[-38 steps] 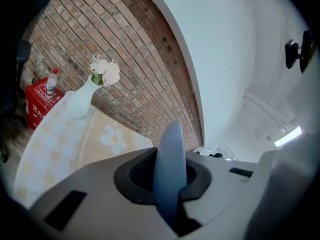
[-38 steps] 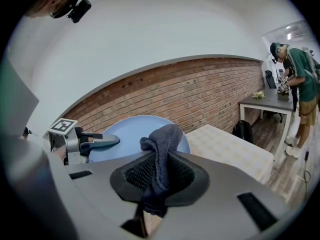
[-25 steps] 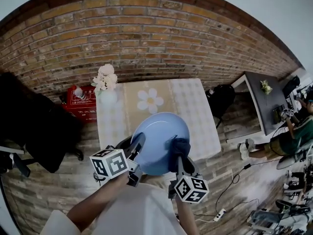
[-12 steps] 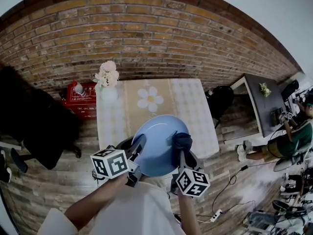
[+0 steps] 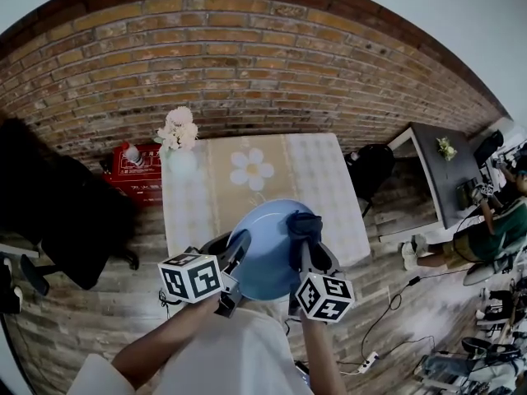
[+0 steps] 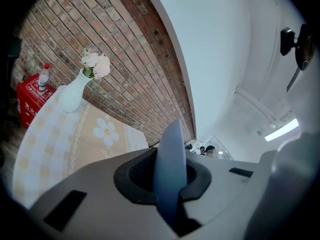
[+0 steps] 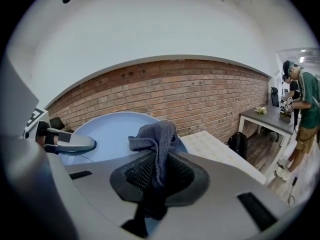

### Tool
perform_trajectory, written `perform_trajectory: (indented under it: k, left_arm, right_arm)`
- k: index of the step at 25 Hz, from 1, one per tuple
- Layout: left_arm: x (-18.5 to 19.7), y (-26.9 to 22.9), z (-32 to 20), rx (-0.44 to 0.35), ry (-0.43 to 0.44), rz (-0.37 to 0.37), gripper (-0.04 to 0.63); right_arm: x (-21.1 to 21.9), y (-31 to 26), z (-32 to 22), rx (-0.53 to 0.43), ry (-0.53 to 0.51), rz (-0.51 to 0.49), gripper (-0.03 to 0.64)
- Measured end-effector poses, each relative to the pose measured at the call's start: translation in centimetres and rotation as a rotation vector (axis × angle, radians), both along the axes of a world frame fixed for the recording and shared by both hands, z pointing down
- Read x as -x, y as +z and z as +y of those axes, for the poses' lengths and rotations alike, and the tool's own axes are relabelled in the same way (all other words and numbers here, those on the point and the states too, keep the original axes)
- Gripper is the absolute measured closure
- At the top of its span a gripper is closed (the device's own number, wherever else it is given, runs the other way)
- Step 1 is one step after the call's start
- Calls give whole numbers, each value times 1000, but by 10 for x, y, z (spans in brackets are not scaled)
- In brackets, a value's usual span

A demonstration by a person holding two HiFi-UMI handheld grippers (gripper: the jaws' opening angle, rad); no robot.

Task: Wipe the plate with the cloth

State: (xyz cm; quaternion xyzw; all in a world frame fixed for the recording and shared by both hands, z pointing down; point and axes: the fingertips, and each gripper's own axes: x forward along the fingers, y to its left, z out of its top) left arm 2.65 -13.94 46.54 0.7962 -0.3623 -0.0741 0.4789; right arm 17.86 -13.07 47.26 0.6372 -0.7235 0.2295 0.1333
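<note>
A pale blue plate (image 5: 268,249) is held up above the near edge of the table, tilted toward me. My left gripper (image 5: 233,257) is shut on the plate's left rim; in the left gripper view the plate (image 6: 170,171) stands edge-on between the jaws. My right gripper (image 5: 302,241) is shut on a dark grey cloth (image 5: 305,225), which lies against the plate's right side. In the right gripper view the cloth (image 7: 157,146) bunches out of the jaws in front of the plate (image 7: 112,134).
Below is a table (image 5: 325,179) with a checked cloth and a flower print. A white vase of flowers (image 5: 179,142) stands at its far left corner. A red crate (image 5: 136,171), a brick wall, a dark chair (image 5: 58,220) at left, and a person (image 5: 494,220) at right.
The right gripper and cloth have shifted slightly up the plate's right side. The plate stays held in the left gripper, a little lower in view.
</note>
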Motion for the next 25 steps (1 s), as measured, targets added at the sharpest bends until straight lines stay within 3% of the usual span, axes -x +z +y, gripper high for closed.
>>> perform_trajectory:
  k: [12, 25]
  left_arm:
    - [-7, 9, 2, 23, 28, -22, 548]
    - [1, 0, -15, 3, 7, -29, 548]
  right_arm:
    - [48, -18, -15, -56, -135, -62, 538]
    - [109, -22, 8, -63, -325, -134, 538]
